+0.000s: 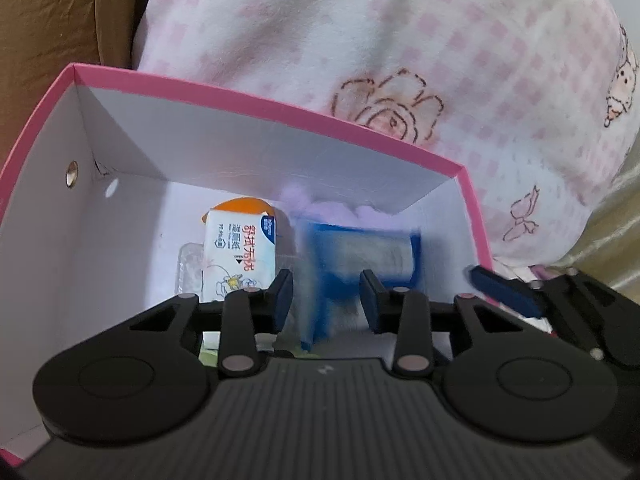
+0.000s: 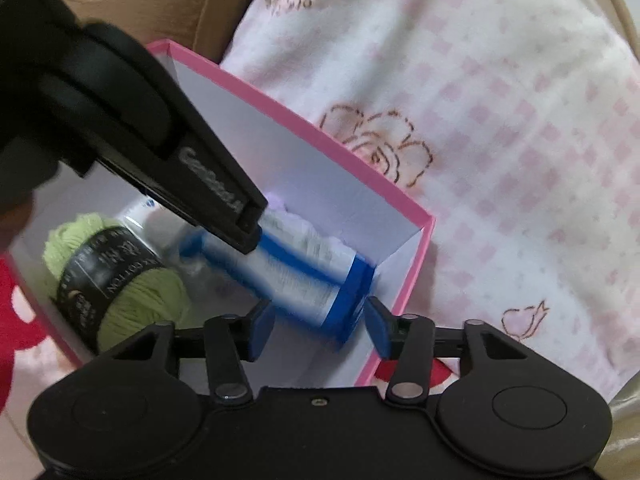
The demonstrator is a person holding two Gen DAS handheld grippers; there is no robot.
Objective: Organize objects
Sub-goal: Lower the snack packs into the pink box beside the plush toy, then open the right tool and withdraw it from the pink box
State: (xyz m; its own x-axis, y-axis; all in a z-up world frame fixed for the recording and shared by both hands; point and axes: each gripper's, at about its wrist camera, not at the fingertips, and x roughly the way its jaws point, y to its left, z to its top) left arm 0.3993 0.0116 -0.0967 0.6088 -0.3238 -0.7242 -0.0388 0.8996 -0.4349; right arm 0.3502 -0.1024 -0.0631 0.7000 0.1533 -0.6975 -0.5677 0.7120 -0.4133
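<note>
The left tongs (image 1: 326, 300) hang inside the pink-rimmed box (image 1: 256, 98), pads apart with nothing pressed between them; the blurred blue-and-white package (image 1: 362, 256) lies just beyond their tips on the box floor. The right tongs (image 2: 320, 330) stand released too, the same package (image 2: 304, 276) just ahead of the gap between the pads, touching neither as far as the smear lets one judge. It lies slanted toward the box's right corner.

Left of it stands a wipes pack (image 1: 240, 256) printed with Chinese characters, an orange thing behind it. A green yarn ball (image 2: 120, 280) lies at the near left, its black band reading "COTTON".

The box rests on a bed under a pink-checked blanket (image 1: 440, 60) with embroidered roses.
</note>
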